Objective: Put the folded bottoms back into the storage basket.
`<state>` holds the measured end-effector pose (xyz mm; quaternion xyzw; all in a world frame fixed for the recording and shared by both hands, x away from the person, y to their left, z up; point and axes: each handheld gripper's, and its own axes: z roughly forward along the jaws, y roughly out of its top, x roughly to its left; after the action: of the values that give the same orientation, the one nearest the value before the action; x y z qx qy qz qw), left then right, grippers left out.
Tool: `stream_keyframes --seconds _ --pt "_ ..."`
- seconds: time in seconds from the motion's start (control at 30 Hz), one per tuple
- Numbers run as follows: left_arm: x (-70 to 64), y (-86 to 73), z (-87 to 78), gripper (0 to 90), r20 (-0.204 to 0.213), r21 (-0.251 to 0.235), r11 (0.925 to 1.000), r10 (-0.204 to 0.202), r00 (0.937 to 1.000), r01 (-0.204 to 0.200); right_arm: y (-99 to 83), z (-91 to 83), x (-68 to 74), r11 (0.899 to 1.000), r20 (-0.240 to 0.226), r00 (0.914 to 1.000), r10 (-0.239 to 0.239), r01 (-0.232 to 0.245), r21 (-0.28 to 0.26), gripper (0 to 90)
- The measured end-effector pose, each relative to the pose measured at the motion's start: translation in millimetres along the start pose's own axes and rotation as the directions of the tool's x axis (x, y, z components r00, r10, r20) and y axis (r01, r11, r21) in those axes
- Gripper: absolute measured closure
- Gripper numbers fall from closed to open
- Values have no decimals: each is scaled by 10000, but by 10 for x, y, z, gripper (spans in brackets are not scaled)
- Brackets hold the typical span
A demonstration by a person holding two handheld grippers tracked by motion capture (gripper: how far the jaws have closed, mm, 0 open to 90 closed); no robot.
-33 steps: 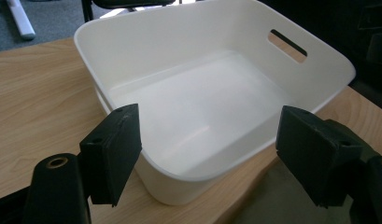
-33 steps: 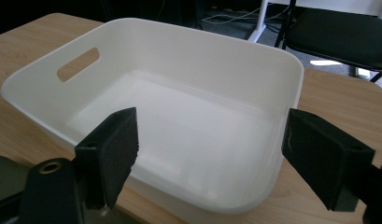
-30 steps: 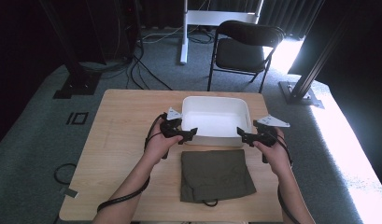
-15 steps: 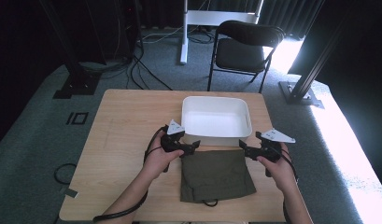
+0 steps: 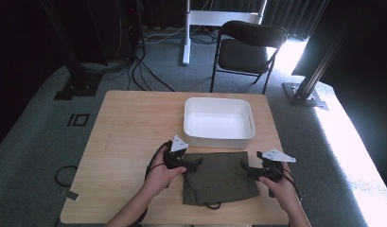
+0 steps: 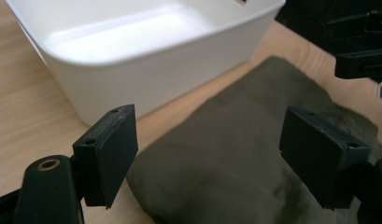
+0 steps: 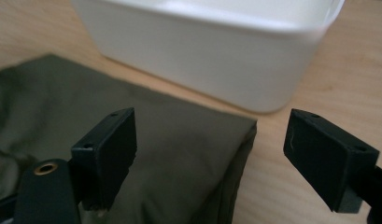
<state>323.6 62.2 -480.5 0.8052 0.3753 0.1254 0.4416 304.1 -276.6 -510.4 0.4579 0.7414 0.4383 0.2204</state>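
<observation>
Both jaws gape wide, gripping nothing: left hand-held gripper (image 5: 193, 164) and right hand-held gripper (image 5: 247, 169) flank the folded cloth (image 5: 219, 177). Closing unevenly could bunch it against the tub (image 5: 218, 138) ahead.

Left gripper (image 5: 197, 164) fingers spread wide, right gripper (image 5: 245, 168) fingers spread wide, both held low

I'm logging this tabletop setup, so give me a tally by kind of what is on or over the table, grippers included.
Folded olive-green cloth: 1
White plastic bin: 1
Hand-held grippers: 2, the left gripper and the right gripper, both with jaws open at the cloth's edges
Total: 4
</observation>
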Motion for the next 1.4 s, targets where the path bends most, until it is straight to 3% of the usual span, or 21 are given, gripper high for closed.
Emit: stream_keyframes --seconds 0.37,0.4,0.73,0.97,1.0,1.4 --pt "3 -360 95 201 -175 799 9954 -508 9986 521 -238 43 42 9988 15 9999 165 -165 453 170" --pt "-5 -426 115 191 -388 1179 9911 -576 9976 618 -269 50 53 9985 24 9998 211 -212 505 169" --pt "-31 -565 182 189 -430 1598 9806 -1079 9932 1135 -373 87 89 9949 30 9993 382 -383 938 169" --pt "-10 -617 243 177 -385 1735 9771 -1183 9922 1232 -447 155 90 9899 -41 9976 691 -680 1247 168" --pt "-3 -621 250 177 -344 1754 9757 -1269 9913 1310 -470 176 90 9883 -105 9973 727 -707 1351 206" --pt "2 -690 334 156 -204 1065 9941 -199 9996 220 -479 207 138 9870 -39 9968 794 -781 1402 217"
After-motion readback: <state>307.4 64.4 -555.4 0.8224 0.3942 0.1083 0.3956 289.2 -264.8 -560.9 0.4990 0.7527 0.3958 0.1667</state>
